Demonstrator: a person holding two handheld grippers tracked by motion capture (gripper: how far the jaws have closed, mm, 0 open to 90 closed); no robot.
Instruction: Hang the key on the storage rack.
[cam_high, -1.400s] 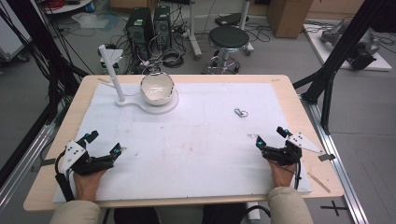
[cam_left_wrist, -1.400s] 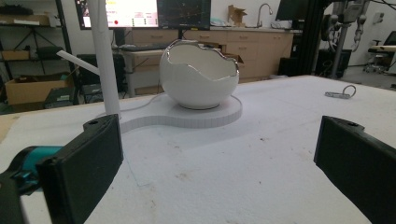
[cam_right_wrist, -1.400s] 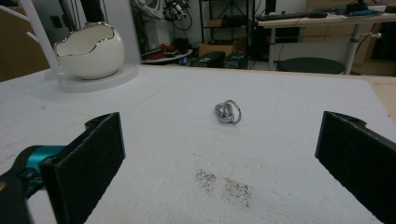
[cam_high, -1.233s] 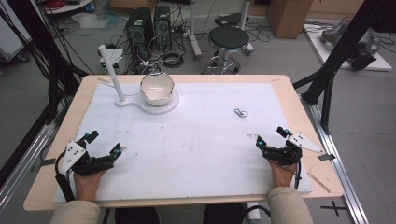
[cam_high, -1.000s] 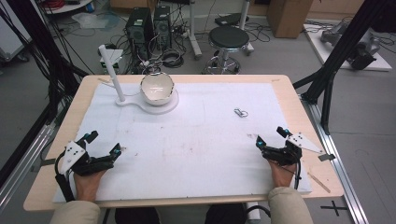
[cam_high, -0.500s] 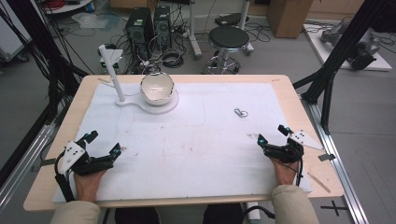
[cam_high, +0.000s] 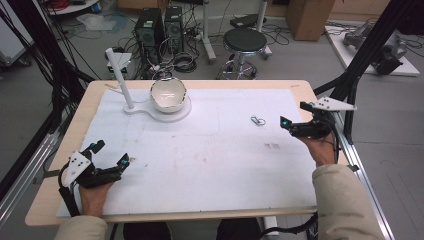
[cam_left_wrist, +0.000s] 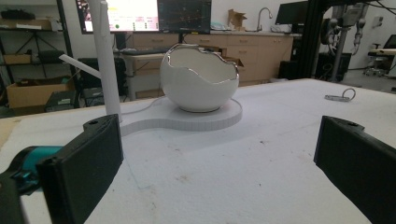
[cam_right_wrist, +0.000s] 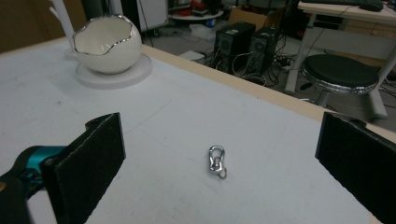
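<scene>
Small metal clip (cam_right_wrist: 216, 161) at lower centre, likely light, stiff, slippery: pinch across its loop. Right gripper (cam_high: 300, 126) and left gripper (cam_high: 107, 162) jaws wide open, empty.

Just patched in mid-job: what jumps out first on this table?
The white egg-shaped bowl with a jagged silver rim stands on a white base at the table's far left, beside an upright white post. A small metal clip lies alone on the white mat, just ahead of the raised right gripper, whose jaws stand wide apart.
</scene>
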